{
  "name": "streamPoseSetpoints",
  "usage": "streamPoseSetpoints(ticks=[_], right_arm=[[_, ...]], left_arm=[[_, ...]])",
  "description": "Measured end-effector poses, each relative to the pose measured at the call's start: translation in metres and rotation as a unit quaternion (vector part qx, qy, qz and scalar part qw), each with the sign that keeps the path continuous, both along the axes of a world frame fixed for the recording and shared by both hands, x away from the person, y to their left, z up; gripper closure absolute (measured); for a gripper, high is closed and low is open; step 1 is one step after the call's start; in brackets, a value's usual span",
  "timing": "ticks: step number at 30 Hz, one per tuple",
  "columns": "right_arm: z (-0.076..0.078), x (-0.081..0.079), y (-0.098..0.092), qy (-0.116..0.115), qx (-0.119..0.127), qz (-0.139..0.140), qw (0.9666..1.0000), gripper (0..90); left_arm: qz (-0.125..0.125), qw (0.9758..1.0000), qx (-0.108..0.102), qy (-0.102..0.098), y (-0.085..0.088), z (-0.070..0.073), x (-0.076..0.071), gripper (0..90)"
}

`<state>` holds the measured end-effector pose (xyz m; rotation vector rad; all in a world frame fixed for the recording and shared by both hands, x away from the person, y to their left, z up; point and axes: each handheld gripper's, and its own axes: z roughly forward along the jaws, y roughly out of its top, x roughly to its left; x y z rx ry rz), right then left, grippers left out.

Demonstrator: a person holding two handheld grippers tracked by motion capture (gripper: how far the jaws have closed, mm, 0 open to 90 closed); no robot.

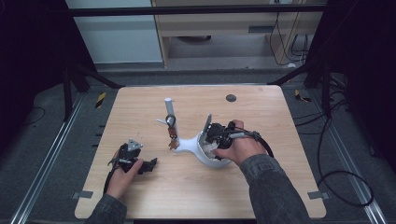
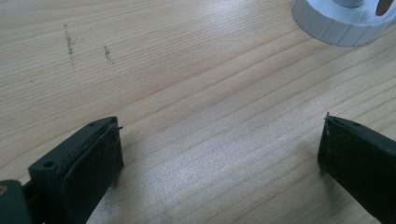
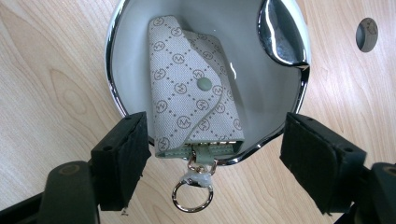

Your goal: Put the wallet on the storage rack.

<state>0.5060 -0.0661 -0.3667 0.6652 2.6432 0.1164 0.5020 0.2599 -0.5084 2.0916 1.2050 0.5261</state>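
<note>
Two black jaws of the right gripper (image 3: pixel 212 154) stand wide apart, released, over a white chrome-rimmed dish (image 3: pixel 116 60). Between and just beyond them a patterned key pouch (image 3: pixel 187 84) lies in the dish, its metal ring (image 3: pixel 189 196) hanging over the near rim onto the wooden table (image 3: pixel 46 93). In the high view the right hand (image 1: pixel 243 147) wraps its gripper from behind, forearm angled in. The left gripper (image 2: pixel 219 149), jaws likewise parted and empty, rests low on the table, with a ribbed white base (image 2: pixel 336 25) well ahead to its right.
</note>
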Motion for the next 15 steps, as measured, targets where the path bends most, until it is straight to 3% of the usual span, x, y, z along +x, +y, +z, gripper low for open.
streamPoseSetpoints(ticks=[15], right_arm=[[0.0027,-0.0073,-0.0104,-0.009,0.023,-0.017,0.9995,15.0]], left_arm=[[0.000,1.0000,0.000,0.000,0.0000,-0.0001,0.0000,0.0]])
